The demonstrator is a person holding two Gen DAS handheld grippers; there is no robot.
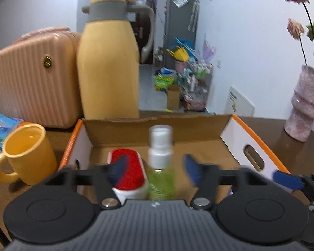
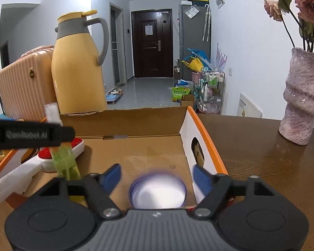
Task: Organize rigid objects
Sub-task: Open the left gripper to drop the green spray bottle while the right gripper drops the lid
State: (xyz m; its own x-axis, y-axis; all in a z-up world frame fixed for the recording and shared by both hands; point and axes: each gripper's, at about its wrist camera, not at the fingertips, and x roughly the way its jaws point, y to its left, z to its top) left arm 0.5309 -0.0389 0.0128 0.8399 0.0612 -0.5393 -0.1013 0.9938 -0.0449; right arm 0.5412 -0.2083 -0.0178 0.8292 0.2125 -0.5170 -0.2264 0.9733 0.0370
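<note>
Bottle point(image 1: 160, 163) upright in box point(image 1: 253, 144), jaws apart

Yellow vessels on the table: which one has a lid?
The tall yellow jug behind the cardboard box, with grey collar and capped top; the yellow mug stands open.

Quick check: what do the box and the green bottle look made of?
Box: corrugated cardboard, matte brown inside, printed white-and-orange outside, ragged torn rim. Green bottle: likely clear plastic, translucent green body under a white opaque cap; glass can't be ruled out.
</note>
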